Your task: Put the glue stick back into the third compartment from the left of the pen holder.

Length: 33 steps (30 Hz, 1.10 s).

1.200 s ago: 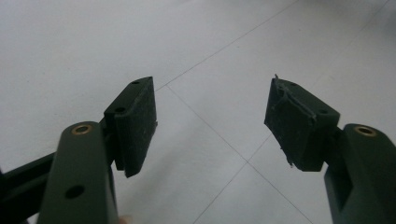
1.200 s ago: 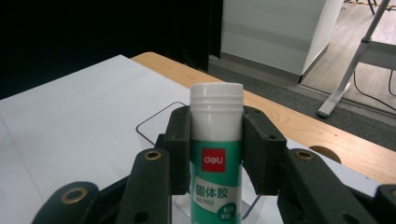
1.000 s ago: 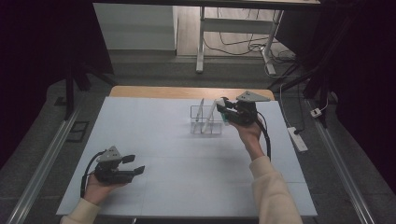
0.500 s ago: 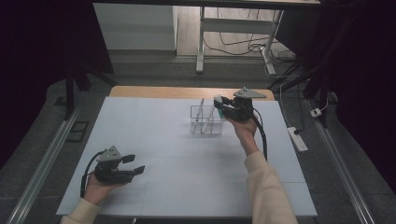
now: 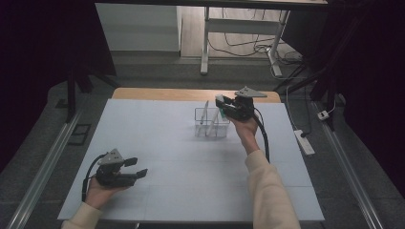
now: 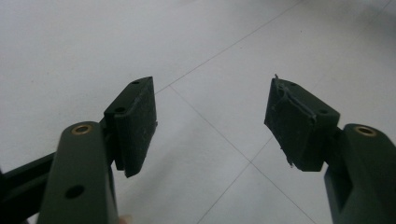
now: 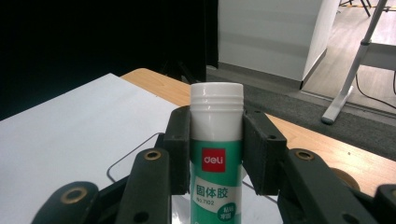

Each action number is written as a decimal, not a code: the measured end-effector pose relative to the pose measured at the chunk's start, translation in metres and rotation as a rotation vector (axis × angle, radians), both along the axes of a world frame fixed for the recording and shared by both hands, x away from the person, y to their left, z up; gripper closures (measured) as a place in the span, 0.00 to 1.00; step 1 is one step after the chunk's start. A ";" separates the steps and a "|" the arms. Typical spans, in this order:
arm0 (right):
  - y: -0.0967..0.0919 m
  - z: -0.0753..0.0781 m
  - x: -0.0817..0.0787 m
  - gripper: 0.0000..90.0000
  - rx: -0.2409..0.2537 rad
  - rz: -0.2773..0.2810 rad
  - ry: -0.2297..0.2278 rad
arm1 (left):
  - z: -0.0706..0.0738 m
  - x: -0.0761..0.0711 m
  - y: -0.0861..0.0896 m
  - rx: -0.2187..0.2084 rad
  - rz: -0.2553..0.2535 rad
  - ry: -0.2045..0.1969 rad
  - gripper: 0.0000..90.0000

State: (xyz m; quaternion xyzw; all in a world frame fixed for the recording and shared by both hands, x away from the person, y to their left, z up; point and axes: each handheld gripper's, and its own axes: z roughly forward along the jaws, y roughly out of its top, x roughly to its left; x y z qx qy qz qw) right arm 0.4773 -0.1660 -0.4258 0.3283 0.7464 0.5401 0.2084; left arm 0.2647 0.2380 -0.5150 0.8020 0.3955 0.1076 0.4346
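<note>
Probably light and stiff, this glue stick (image 7: pixel 217 107): a hard plastic tube with a white ribbed cap over a green label, smooth and round, so likely to slip or turn between flat pads if pinched weakly, yet hardly fragile. Best taken across the body just under the cap, as done here, with the pads square on both sides and the tube kept upright. Held in the right gripper (image 7: pixel 217 149), jaws closed firmly on the tube from the nine and three o'clock sides in the right gripper view, the cap standing free above the pads. In the high view, found at about one o'clock from the middle of the white table sheet (image 5: pixel 157 124), raised above it in the right gripper (image 5: pixel 224 107), with the glue stick (image 5: pixel 220 101) at its tip. Just beside it, toward seven o'clock, a clear desk rack (image 5: pixel 210 129) with a thin pen-like thing (image 5: pixel 205 112) leaning inside; not possible to tell if the tube touches the rack wall. Likely care needed for a slow, straight lowering into a free compartment, since a round tube may tip. At about seven o'clock of the sheet, the left gripper (image 5: pixel 136 167), resting low in the hand, jaws spread wide with nothing between them in the left gripper view (image 6: pixel 212 121), only the bare sheet beyond.
</note>
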 end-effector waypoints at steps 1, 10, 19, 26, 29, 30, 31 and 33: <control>0.001 -0.001 0.001 0.72 -0.002 0.000 -0.001 | 0.000 0.000 0.000 0.001 -0.001 0.000 0.38; 0.004 -0.008 0.009 0.71 0.011 -0.016 -0.009 | -0.001 0.000 0.002 0.001 -0.002 0.002 0.38; 0.003 -0.009 0.009 0.62 -0.004 -0.009 -0.018 | -0.001 0.000 0.001 0.004 -0.005 0.002 0.38; -0.001 -0.006 0.005 0.52 -0.038 -0.007 -0.015 | -0.001 0.000 0.001 0.004 -0.004 0.003 0.38; -0.004 -0.005 0.004 0.52 -0.040 0.002 -0.009 | -0.001 0.000 0.001 0.004 -0.004 0.002 0.38; -0.004 -0.005 0.004 0.52 -0.039 0.002 -0.008 | -0.001 0.000 0.001 0.004 -0.003 0.002 0.38; -0.005 -0.005 0.003 0.51 -0.038 0.003 -0.008 | -0.001 0.000 0.001 0.004 -0.003 0.003 0.38; -0.006 -0.004 0.003 0.51 -0.044 0.004 -0.006 | -0.001 0.000 0.000 0.004 -0.003 0.003 0.38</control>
